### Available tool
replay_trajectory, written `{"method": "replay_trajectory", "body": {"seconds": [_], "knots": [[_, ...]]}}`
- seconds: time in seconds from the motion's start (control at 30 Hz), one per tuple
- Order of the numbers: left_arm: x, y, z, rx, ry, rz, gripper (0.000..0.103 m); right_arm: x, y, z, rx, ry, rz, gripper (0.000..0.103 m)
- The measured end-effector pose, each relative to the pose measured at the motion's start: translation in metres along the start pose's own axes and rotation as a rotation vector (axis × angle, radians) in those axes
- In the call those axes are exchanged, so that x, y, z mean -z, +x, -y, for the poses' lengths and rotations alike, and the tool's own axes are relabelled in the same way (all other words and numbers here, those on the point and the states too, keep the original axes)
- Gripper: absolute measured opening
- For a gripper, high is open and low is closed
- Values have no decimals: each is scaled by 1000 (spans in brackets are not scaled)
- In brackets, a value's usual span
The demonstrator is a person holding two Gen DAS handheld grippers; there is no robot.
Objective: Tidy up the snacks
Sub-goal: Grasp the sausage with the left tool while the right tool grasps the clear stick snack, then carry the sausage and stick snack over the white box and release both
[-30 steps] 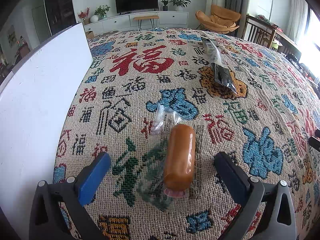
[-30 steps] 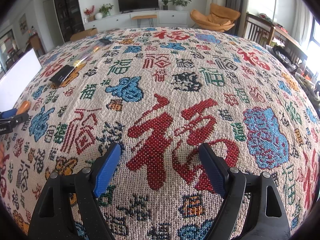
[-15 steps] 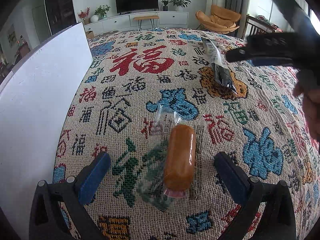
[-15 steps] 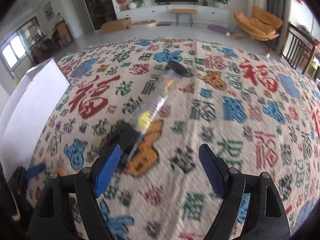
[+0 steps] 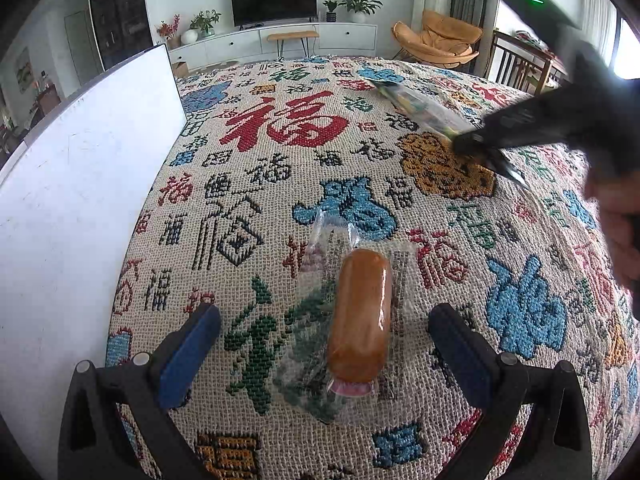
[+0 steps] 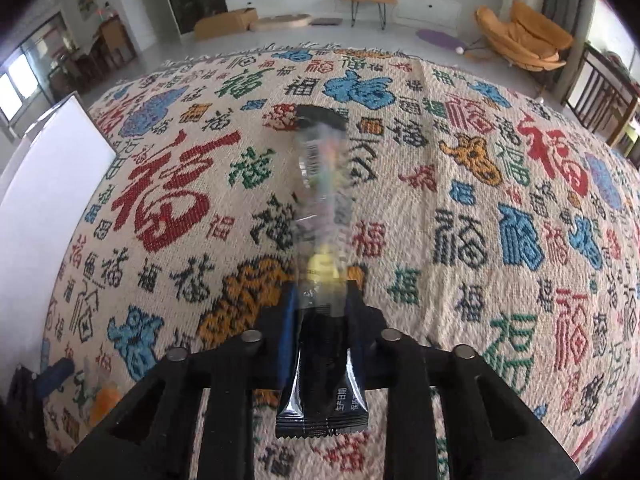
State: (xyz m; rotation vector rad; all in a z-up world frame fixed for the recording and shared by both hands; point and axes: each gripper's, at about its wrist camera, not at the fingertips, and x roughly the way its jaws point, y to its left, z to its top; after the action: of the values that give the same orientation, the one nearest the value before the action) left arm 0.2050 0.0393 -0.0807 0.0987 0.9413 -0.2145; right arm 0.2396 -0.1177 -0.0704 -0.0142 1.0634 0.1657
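While the long snack packet (image 6: 322,248) now sits pinched between the pads of your right gripper (image 6: 320,300), its dark crimped end poking back toward the camera and its clear length stretching forward over the patterned cloth (image 6: 460,208), you have only the first piece of the job in hand. From the left wrist view the same packet (image 5: 420,110) lies low over the desk, far end on or just above the cloth (blur makes it hard to say which), with the right gripper (image 5: 476,146) clamped on its near end. The second snack, an orange roll in a clear wrapper (image 5: 360,312), lies flat on the cloth between the fingers of your left gripper (image 5: 324,340), which stands spread wide and touches nothing. The white board (image 5: 80,200) stands along the left edge. No snack looks sorted yet, so carrying both to their place is left, as I judge it.

A second ago your right gripper was open over bare cloth, well away from the packet; half a second ago it was swinging in above it, jaws apart. Now it has closed on it. Your left gripper and the roll have not shifted.
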Motion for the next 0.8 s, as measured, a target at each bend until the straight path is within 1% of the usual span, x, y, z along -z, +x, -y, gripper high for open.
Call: {"method": "replay_trajectory", "body": {"seconds": [0.1,0.2,0.23,0.27,0.33,0.37,0.43,0.5,0.53,0.57,0.6,0.63,0.67,0.7,0.73,0.77,0.8], "knots": [[0,0,0,0,0,0,103,26,-23,11,-48,-19,-38,20],[0,0,0,0,0,0,103,66,-44,21,-90,-65,-120,21],[0,0,0,1,-1,0,103,80,-50,25,-96,-75,-156,25],[0,0,0,3,-1,-1,103,92,-55,26,-99,-81,-187,30],[-2,0,2,14,9,-21,103,106,-67,37,-113,-72,-208,55],[-4,1,2,25,19,-47,103,107,-70,40,-115,-63,-208,59],[-9,1,2,49,29,-95,102,102,-76,44,-102,-58,-193,59],[-12,0,0,82,20,-114,102,93,-75,43,-78,-56,-178,59],[-13,-1,0,94,13,-116,98,87,-71,40,-68,-52,-181,59],[-13,-2,0,88,14,-113,85,83,-65,37,-61,-50,-188,59],[-13,-4,2,60,34,-102,71,81,-59,32,-51,-62,-195,58],[-12,-8,1,48,61,-83,49,81,-52,27,-26,-87,-199,56],[-12,-12,0,61,57,-75,42,82,-48,22,13,-119,-194,51],[-11,-17,-4,89,35,-70,40,84,-51,17,40,-147,-171,28],[-10,-21,-9,104,15,-64,39,86,-54,16,42,-149,-172,20],[-8,-28,-13,113,-6,-46,39,89,-59,17,53,-140,-169,17],[-5,-37,-17,130,-29,-24,39,92,-67,19,46,-128,-155,13]]}}
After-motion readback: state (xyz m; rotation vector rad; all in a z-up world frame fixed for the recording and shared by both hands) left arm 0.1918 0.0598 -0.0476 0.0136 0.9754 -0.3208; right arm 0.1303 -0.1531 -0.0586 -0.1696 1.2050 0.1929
